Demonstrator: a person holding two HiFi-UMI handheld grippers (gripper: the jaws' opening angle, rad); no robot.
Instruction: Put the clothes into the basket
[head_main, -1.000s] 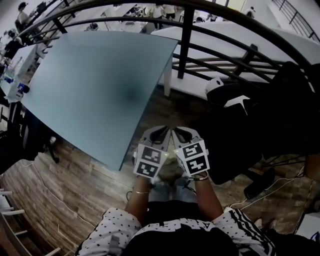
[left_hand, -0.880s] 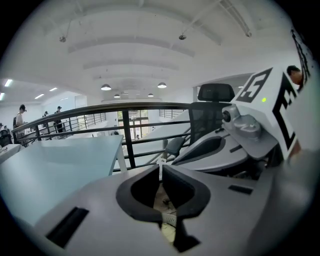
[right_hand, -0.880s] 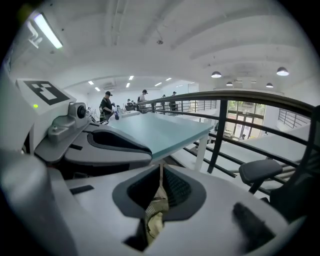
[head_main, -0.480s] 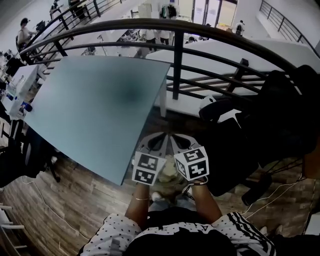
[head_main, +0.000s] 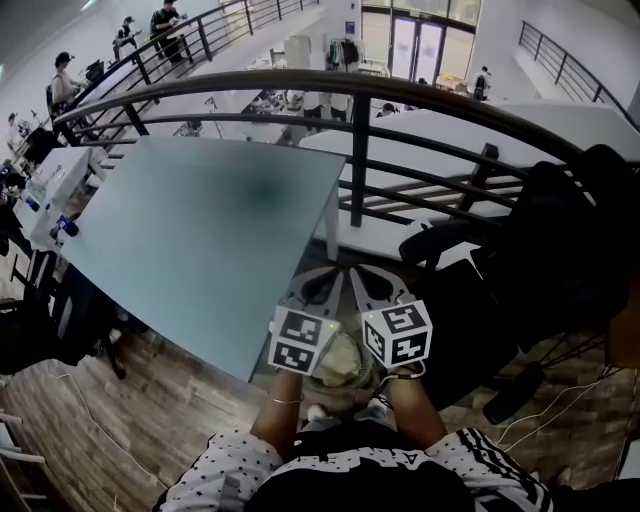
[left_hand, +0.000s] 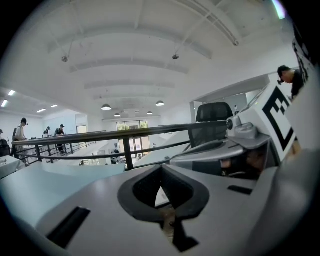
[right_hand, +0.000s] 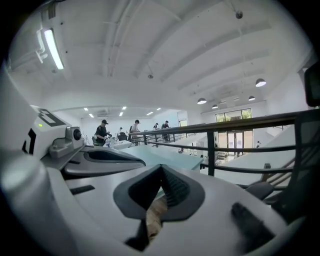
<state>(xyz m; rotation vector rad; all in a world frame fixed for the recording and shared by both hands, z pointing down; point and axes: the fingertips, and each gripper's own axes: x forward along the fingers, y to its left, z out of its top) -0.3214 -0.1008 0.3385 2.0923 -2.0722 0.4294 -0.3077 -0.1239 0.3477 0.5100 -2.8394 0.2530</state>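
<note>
Bright, even white light falls from ceiling lamps, and a strip light glares at ten o'clock. The railing bows with lens distortion. The right hand-held gripper looms soft, and the corners go black.

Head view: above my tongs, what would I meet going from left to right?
White side desk → pale blue-green flat tabletop → black metal railing post → black office chair.
</note>
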